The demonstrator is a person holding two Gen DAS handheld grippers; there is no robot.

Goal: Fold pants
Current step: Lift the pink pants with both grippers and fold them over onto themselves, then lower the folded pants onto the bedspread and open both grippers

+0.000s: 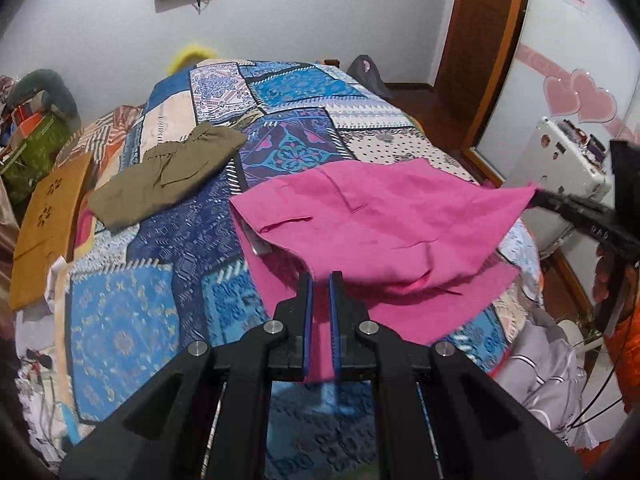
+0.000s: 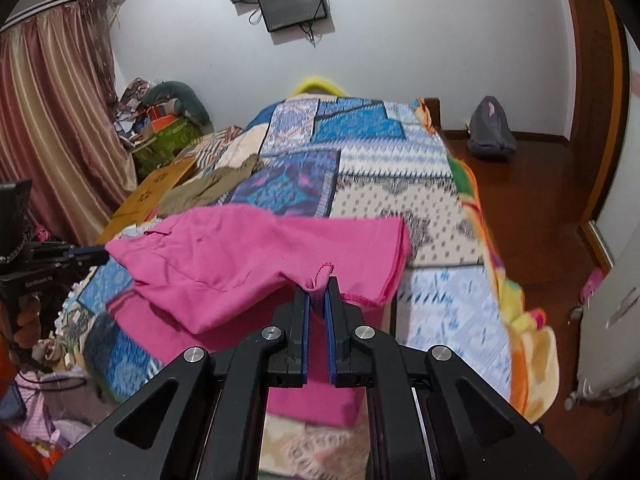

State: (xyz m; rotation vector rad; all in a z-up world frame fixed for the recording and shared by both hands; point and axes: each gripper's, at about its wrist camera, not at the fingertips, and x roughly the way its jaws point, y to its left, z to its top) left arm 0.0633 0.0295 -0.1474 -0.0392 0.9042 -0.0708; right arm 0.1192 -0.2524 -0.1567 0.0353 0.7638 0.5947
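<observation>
Toward the bed's left edge, an orange-brown cardboard sheet point(image 1: 48, 224) lies on the patchwork quilt point(image 1: 132, 320), and just right of it sits a crumpled olive-green garment point(image 1: 168, 172), well apart from the work. Further right, across the near middle of the bed, the pink pants point(image 1: 384, 216) are held up in a sagging span, while a lower pink layer rests flat on the quilt underneath. The left gripper point(image 1: 320, 280) has its jaws clenched on a pinch of the pants' near edge, the blue pads pressing cloth between them. In the right wrist view the right gripper point(image 2: 317, 285) likewise grips a small bunched corner of the pink pants point(image 2: 256, 256), a stitched hem loop poking up just above the tips. The cloth between the two grippers seems folded over on itself, though blur on the near quilt makes the lower layer's outline hard to read. At the bed's far right edge, the wooden floor point(image 2: 532, 184) carries a grey backpack point(image 2: 491, 128) against the wall.
</observation>
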